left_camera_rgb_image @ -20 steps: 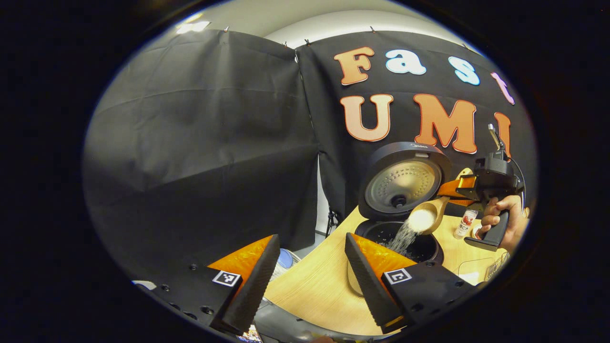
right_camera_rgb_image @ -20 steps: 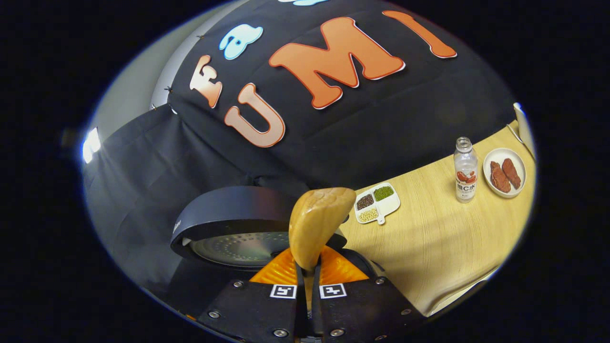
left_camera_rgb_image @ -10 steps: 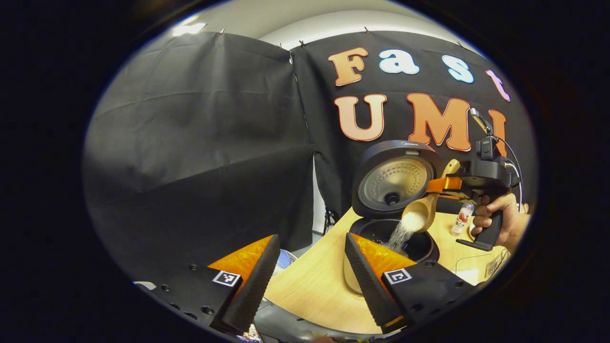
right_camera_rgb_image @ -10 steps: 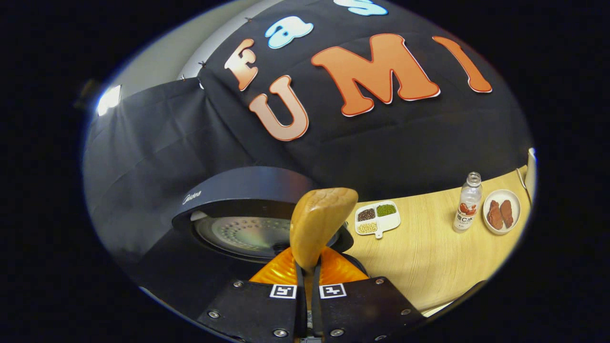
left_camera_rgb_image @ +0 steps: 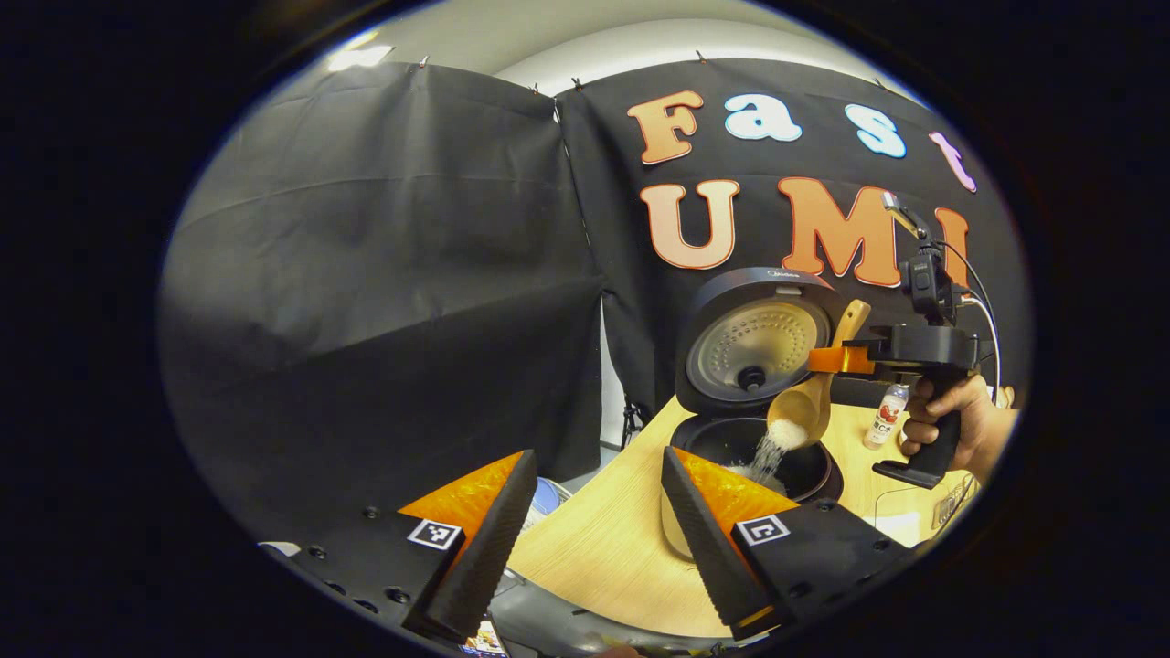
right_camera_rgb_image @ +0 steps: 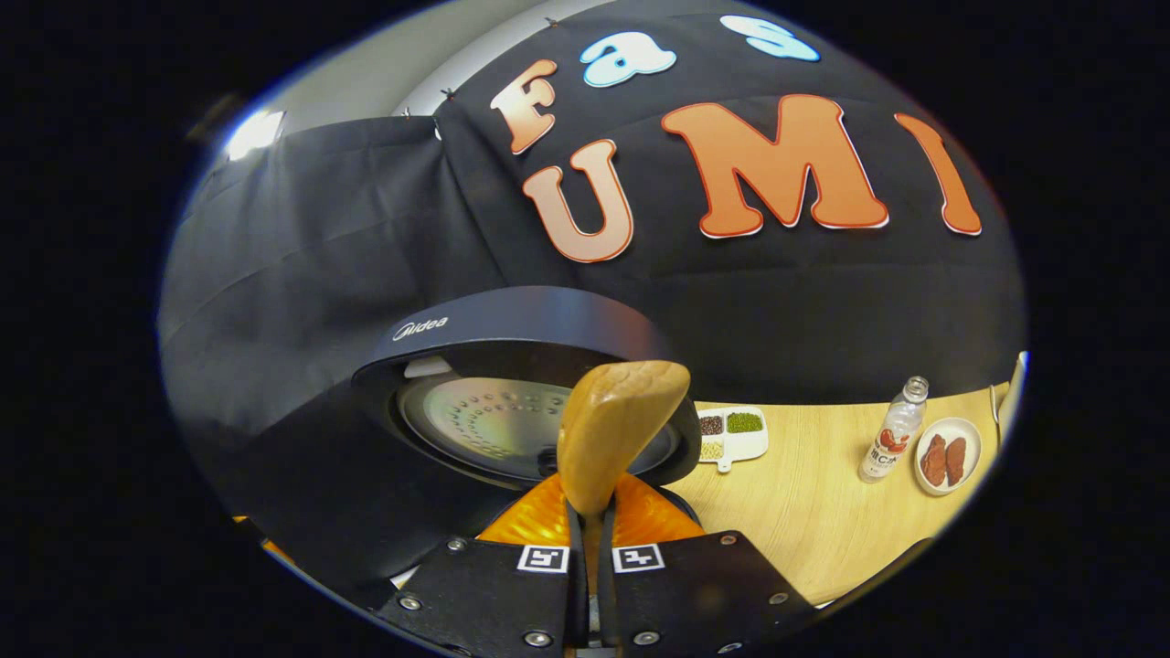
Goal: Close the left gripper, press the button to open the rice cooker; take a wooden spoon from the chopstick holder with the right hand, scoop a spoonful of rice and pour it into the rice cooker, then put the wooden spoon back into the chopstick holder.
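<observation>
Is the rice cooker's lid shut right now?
No, the rice cooker lid stands up open, and rice falls from the wooden spoon into the pot.

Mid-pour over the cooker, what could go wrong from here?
1. Rice falls from the wooden spoon near the pot's right side; a small drift could scatter grains over the rim of the rice cooker onto the table.
2. The right gripper holds the spoon close to the raised lid; tipping it farther might knock the lid.
</observation>
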